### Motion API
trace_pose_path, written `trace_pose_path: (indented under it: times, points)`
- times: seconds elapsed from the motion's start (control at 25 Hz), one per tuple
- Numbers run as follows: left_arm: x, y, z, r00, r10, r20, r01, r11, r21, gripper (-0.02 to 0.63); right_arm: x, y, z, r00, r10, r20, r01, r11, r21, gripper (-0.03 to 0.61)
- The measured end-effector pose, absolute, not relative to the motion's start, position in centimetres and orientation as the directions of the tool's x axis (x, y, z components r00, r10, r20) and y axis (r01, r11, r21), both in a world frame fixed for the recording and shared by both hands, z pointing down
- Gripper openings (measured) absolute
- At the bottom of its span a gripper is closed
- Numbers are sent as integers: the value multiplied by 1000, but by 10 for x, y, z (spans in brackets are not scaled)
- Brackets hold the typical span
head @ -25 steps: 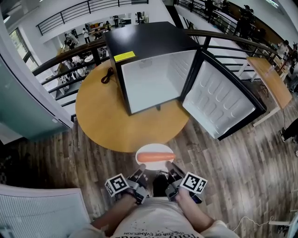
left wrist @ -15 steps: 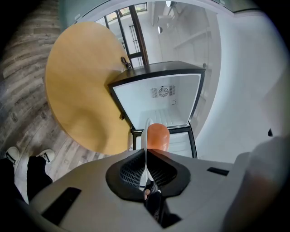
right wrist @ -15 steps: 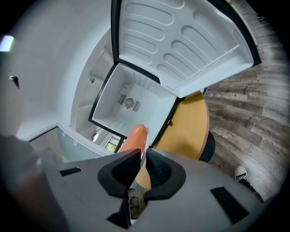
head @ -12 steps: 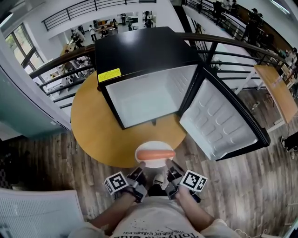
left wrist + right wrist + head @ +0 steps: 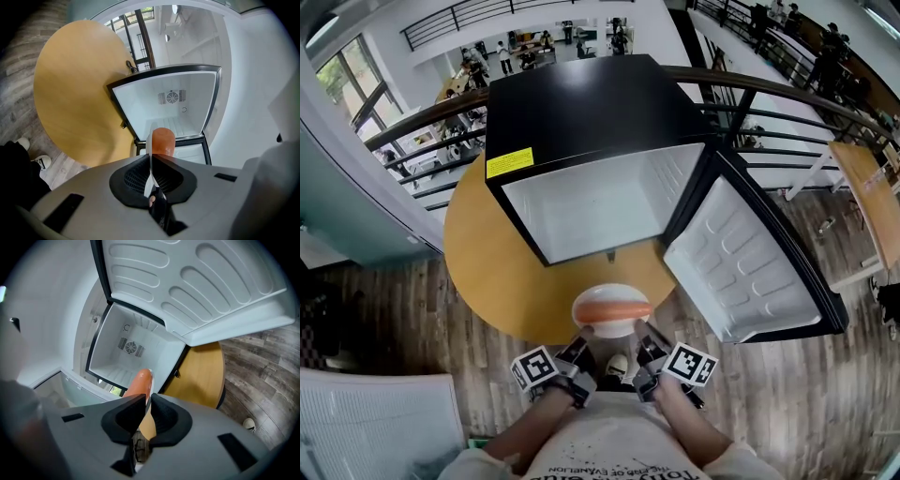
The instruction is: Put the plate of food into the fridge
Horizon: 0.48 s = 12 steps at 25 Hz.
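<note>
two claws, left claw [image 5: 584, 346] and right claw [image 5: 644, 346], each pinch the near rim of the white plate [image 5: 609, 330] held between them. the orange sausage [image 5: 612, 308] lies across it, just ahead. since a second ago the plate has crossed the round counter [image 5: 487, 253] edge; beyond it, the open fridge [image 5: 581, 112] now sits closer.

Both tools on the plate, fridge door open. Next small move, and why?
Probably carry the plate straight forward toward the open fridge, keeping it level. The left tool and right tool each clamp its near rim, the food lies loose on top, and the plate is at the table edge, short of the opening.
</note>
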State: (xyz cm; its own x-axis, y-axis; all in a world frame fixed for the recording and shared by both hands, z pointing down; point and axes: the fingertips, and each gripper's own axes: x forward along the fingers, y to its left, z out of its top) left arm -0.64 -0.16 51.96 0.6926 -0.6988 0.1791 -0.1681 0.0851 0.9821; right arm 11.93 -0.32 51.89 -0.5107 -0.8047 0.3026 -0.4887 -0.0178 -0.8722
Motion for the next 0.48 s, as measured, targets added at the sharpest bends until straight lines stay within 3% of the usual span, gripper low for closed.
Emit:
trace_pose_path:
  times: [0.48]
  points:
    - [-5,-36,526,703,-684,192,-168,103,980,33,122,-35,524,-481,-813,329,-505,-50,-862,54]
